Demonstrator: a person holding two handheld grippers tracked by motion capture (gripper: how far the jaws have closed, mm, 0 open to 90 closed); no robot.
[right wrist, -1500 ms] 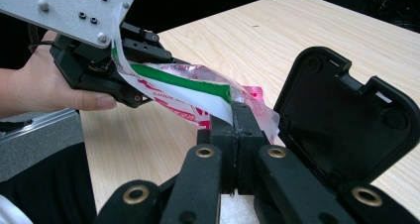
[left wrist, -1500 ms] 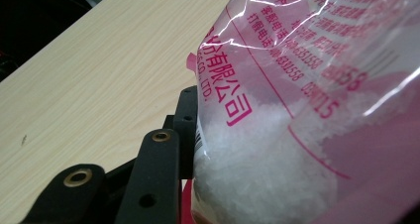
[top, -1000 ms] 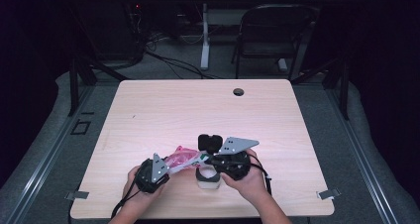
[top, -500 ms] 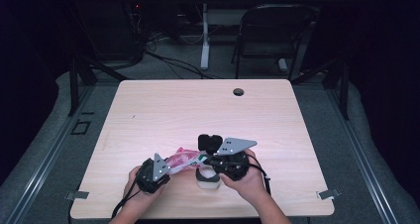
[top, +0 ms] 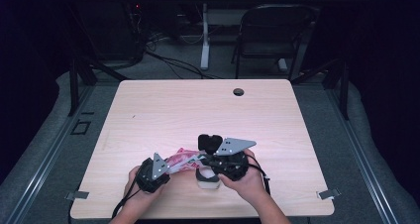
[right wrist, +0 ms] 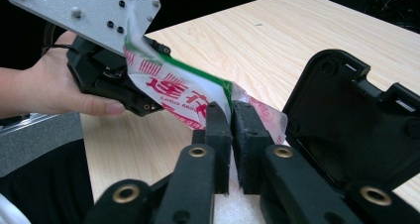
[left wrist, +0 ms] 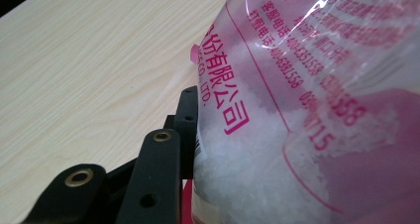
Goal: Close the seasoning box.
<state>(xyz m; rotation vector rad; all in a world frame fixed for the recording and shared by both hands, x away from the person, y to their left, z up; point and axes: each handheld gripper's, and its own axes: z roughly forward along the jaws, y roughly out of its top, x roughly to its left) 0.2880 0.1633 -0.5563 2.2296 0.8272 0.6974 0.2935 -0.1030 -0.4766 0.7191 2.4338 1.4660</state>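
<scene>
Pale wooden table (top: pixel 158 110) looks unchanged; both hands keep still. Clear pink-printed plastic bag of white crystals (top: pixel 182 160) hangs between left gripper (top: pixel 166 168), clamping it, and right gripper (right wrist: pixel 232 116), whose nearly closed jaws have just been opening around its edge.

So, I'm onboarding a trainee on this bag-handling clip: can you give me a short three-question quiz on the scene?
1. True or false: the clear plastic bag with pink print holds white granules.
2. Which gripper grips the bag's lower end: left gripper or right gripper?
3. What surface lies under the work?

Key: 1 true. 2 left gripper; the right, its jaws just opening, pinches the bag's top edge. 3 the light wooden table.
</scene>
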